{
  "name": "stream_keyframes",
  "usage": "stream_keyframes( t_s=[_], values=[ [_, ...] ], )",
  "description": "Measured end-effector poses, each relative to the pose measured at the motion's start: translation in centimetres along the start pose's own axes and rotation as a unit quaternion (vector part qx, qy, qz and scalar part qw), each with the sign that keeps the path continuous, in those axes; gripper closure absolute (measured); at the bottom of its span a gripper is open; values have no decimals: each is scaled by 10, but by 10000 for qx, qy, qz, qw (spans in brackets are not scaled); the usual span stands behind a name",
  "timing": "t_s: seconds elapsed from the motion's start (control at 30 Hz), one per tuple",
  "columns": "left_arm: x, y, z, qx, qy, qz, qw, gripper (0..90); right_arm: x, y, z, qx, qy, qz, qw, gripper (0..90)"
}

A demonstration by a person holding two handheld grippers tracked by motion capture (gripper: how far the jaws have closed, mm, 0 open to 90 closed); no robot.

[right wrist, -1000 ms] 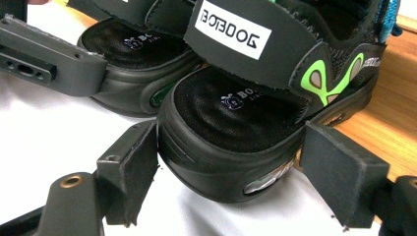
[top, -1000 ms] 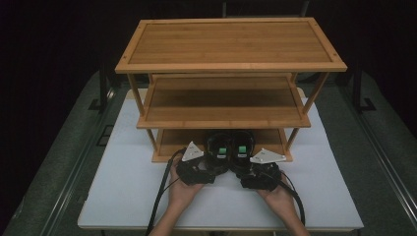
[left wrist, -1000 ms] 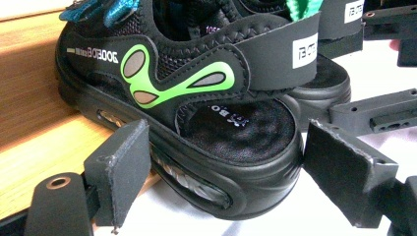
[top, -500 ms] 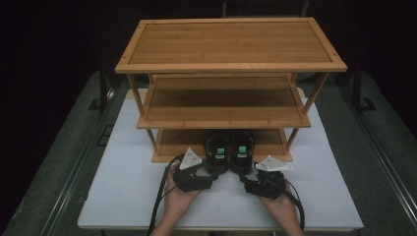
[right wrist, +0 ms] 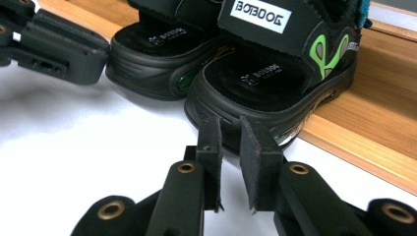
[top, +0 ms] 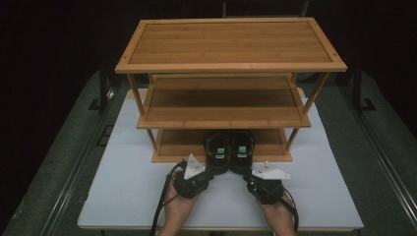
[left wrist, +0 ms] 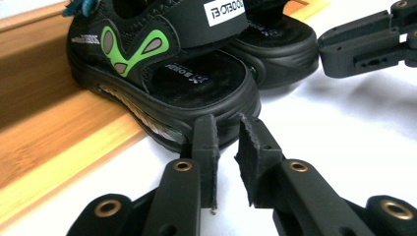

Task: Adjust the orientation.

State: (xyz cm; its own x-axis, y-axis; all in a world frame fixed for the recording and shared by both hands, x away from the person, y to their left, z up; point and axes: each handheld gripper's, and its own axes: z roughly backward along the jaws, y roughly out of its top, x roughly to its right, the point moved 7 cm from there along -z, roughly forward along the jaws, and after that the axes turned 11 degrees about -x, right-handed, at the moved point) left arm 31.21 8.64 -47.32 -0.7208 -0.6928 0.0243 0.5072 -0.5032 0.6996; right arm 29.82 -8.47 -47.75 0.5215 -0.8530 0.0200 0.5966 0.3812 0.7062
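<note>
Both hands have drawn back from the sandals toward the near edge of the worktop (top: 123, 196), and their fingers have just been closing with nothing between them. On the worktop stands a three-tier wooden rack (top: 231, 64). The pair of black sandals sits with toes on the bottom shelf (top: 182, 142) and heels hanging over its front edge: left sandal (top: 218, 151), right sandal (top: 242, 151). Left gripper (left wrist: 227, 147) is clenched empty just short of a heel; right gripper (right wrist: 231, 142) is likewise nearly closed and empty.
</note>
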Motion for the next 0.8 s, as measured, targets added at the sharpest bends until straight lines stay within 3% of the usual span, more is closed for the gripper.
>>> stream_keyframes(
  t_s=[0.43,0.8],
  values=[
    [-8,7,-8,2,181,61,9998,788,6,6,-8,19,-217,43,9998,870],
    [-13,16,-20,15,370,31,9993,788,17,15,-19,11,-412,-27,9991,870]
  ],
)
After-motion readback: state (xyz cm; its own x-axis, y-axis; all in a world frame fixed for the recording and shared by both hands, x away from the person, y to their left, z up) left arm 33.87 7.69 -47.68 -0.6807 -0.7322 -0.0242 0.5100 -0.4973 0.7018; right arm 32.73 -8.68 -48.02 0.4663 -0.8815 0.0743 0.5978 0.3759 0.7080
